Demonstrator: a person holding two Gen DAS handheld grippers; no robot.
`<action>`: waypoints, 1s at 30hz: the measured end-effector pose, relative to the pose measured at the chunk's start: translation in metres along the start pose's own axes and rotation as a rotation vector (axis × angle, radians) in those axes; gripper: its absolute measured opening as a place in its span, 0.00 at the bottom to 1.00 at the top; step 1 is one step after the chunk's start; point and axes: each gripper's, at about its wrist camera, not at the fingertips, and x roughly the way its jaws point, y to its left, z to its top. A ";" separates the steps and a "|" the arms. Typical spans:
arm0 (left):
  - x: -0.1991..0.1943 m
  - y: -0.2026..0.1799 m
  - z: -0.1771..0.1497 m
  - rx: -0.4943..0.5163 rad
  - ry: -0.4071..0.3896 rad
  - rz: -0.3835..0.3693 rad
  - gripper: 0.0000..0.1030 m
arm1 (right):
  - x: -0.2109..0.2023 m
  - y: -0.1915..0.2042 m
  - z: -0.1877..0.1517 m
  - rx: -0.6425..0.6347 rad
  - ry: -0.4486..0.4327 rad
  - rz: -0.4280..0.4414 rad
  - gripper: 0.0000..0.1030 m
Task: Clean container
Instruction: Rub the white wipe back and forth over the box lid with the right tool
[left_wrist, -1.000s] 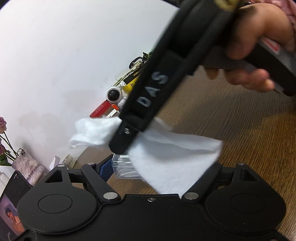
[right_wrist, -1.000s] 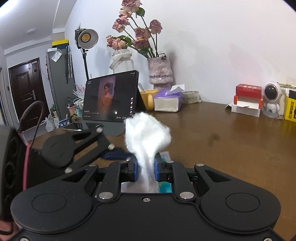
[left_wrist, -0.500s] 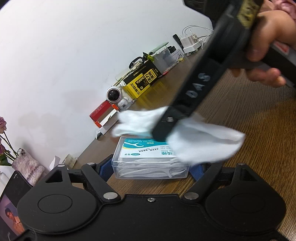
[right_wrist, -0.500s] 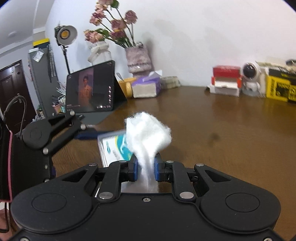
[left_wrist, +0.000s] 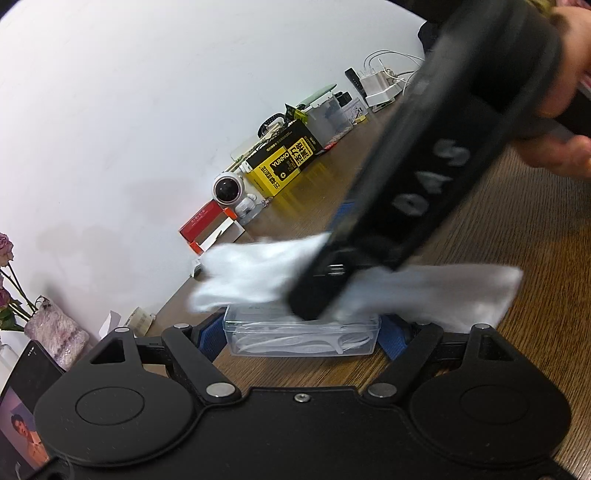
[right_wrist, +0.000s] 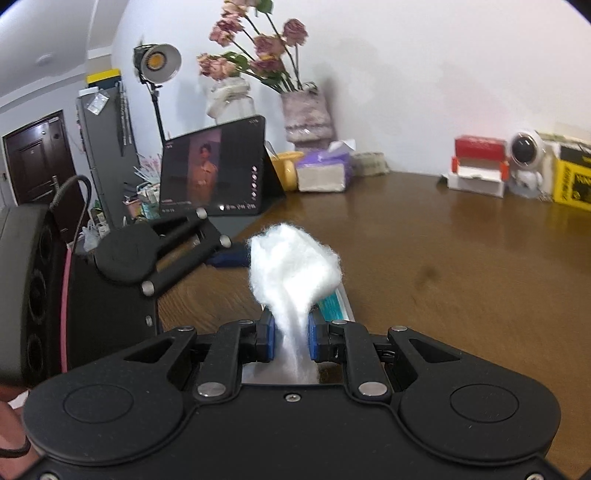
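Brown wooden tabletop (left_wrist: 517, 229), white wall behind, clutter along its far edge. Low centre of frame: clear rectangular plastic container (left_wrist: 303, 338), clamped between my left gripper (left_wrist: 303, 332) pads. My right gripper (right_wrist: 290, 338), clenched on a white fluffy cloth (right_wrist: 293, 264), presses onto its lid; wiping apparently midway, sides seemingly left.

I'm working in what reads as a lived-in home room: a brown wooden table (right_wrist: 461, 258) against a plain white wall, with dried roses in a vase (right_wrist: 304, 114) at about twelve o'clock in the right wrist view and a purple tissue pack (right_wrist: 325, 171) just below them. At ten o'clock stand a dark entrance door (right_wrist: 35, 162) and a studio lamp (right_wrist: 159, 62) (a filming corner, seemingly), beside a propped tablet (right_wrist: 218, 173).
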 end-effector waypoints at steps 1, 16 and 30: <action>0.001 0.001 0.000 0.000 0.000 0.000 0.78 | 0.002 0.001 0.004 -0.006 -0.006 0.006 0.17; 0.004 0.005 -0.002 -0.003 0.003 -0.002 0.79 | 0.009 -0.029 0.007 0.065 -0.024 -0.045 0.17; 0.005 0.008 -0.005 -0.002 0.001 0.000 0.78 | -0.010 -0.009 -0.018 0.027 0.051 -0.025 0.17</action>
